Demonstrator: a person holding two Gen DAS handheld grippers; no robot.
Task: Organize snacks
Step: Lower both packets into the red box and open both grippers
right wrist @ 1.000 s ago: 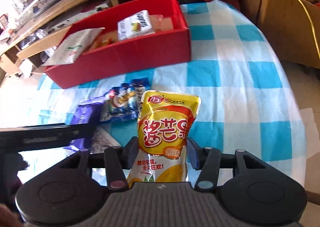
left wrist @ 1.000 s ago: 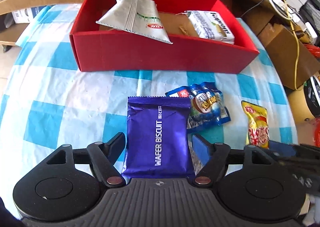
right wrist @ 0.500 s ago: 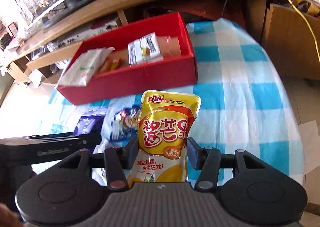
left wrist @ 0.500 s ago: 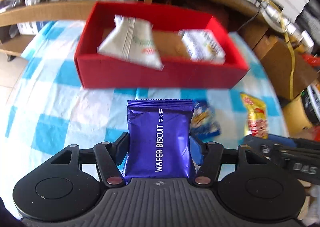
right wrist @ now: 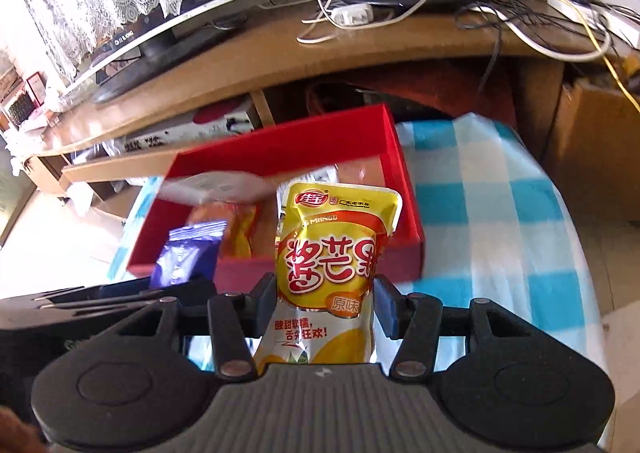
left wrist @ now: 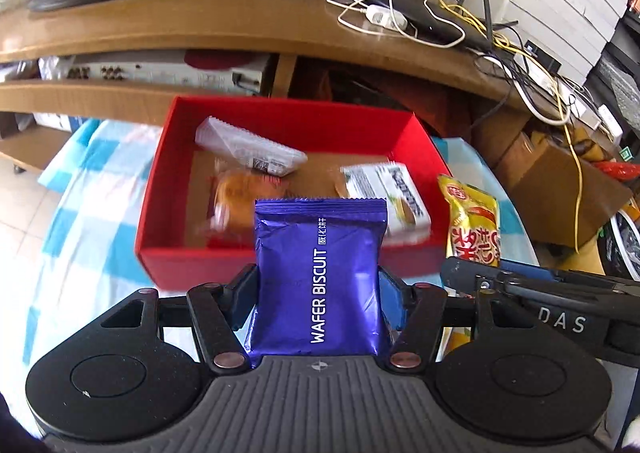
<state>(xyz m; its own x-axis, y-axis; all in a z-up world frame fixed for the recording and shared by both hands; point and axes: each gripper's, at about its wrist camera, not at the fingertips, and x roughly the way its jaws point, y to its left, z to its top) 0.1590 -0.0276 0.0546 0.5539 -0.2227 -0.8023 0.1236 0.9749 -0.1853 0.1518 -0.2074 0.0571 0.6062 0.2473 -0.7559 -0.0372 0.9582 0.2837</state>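
My left gripper (left wrist: 318, 293) is shut on a purple wafer biscuit pack (left wrist: 320, 277), held upright in the air before the near wall of the red box (left wrist: 200, 265). The right gripper (right wrist: 324, 305) is shut on a yellow mango snack pouch (right wrist: 328, 253), also lifted in front of the red box (right wrist: 400, 253). Inside the box lie a white packet (left wrist: 248, 149), an orange-wrapped snack (left wrist: 232, 201) and a white and green packet (left wrist: 392, 193). In the left wrist view the pouch (left wrist: 474, 225) and the right gripper's side show at right; the right wrist view has the purple pack (right wrist: 188, 253) at left.
The box sits on a blue and white checked cloth (right wrist: 500, 213) over a round table. Behind it runs a curved wooden desk (left wrist: 200, 25) with a monitor (right wrist: 160, 13), a router (left wrist: 420, 9) and tangled cables. Cardboard boxes (left wrist: 560, 189) stand at right.
The left gripper closed on the purple pack and lifted it off the cloth. Both grippers rose and moved toward the red box, which now sits just beyond the two held snacks.
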